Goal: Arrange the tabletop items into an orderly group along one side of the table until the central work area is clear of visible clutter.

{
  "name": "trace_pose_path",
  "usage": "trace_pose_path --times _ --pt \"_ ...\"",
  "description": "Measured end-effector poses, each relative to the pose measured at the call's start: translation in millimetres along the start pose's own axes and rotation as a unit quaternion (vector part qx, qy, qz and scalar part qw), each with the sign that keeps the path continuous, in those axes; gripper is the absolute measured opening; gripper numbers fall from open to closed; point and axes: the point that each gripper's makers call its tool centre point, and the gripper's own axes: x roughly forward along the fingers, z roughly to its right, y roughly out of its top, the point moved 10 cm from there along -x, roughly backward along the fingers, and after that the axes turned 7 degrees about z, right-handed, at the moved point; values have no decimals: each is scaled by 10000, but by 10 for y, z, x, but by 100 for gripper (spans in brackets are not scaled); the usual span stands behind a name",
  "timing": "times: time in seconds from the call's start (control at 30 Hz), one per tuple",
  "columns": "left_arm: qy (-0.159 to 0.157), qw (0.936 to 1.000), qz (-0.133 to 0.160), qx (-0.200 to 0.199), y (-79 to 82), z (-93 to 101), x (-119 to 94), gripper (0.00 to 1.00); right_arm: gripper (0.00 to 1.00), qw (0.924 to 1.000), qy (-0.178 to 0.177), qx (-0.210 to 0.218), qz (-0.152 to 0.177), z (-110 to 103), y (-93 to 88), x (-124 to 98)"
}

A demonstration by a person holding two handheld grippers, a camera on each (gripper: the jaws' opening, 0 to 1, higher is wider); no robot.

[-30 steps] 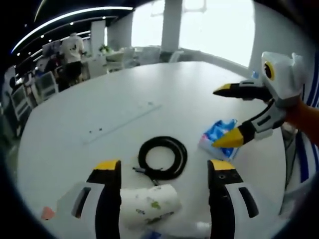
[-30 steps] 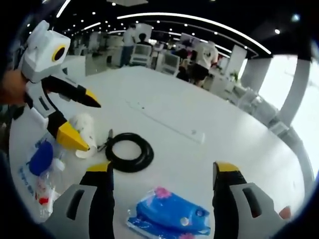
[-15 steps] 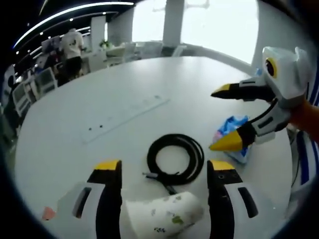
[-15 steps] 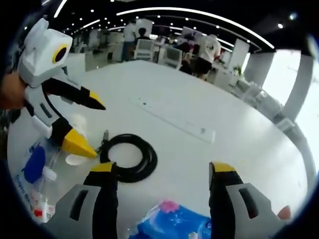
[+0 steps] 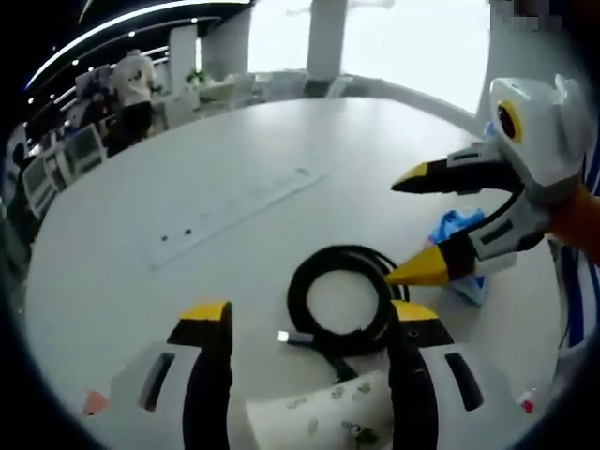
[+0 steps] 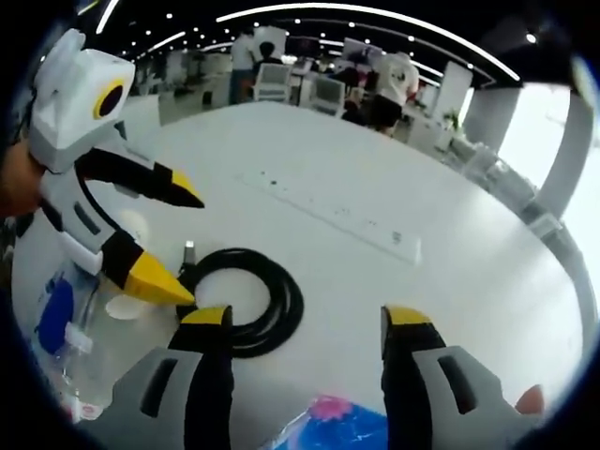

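Note:
A black cable coil [image 5: 342,300] lies on the white round table [image 5: 141,272], just ahead of my left gripper [image 5: 309,319], which stands open above a printed white paper cup [image 5: 323,417] lying on its side. My right gripper [image 5: 401,227] comes in from the right, open, its lower tip by the coil's far edge. A blue packet [image 5: 461,232] lies behind it. In the right gripper view the cable coil [image 6: 248,300] lies ahead of the open right gripper [image 6: 307,319], the blue packet [image 6: 337,429] lies low between its jaws, and the left gripper [image 6: 187,246] hangs open over the coil's left side.
A flat white power strip [image 5: 234,206] runs across the table's middle, power strip [image 6: 328,211]. A clear plastic bottle [image 6: 56,314] with blue on it lies at the left, next to the cup [image 6: 124,305]. People and office chairs [image 6: 272,84] stand beyond the far edge.
Both cameras have moved in toward the cable coil, which looks larger and nearer. The blue packet has slid lower in the right gripper view. Both grippers stay open.

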Motion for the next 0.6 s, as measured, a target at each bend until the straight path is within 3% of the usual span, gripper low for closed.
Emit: trace_pose_path --times 0.6 --pt "-64 9999 -77 111 -55 -29 170 50 40 9990 165 225 -340 -101 -101 237"
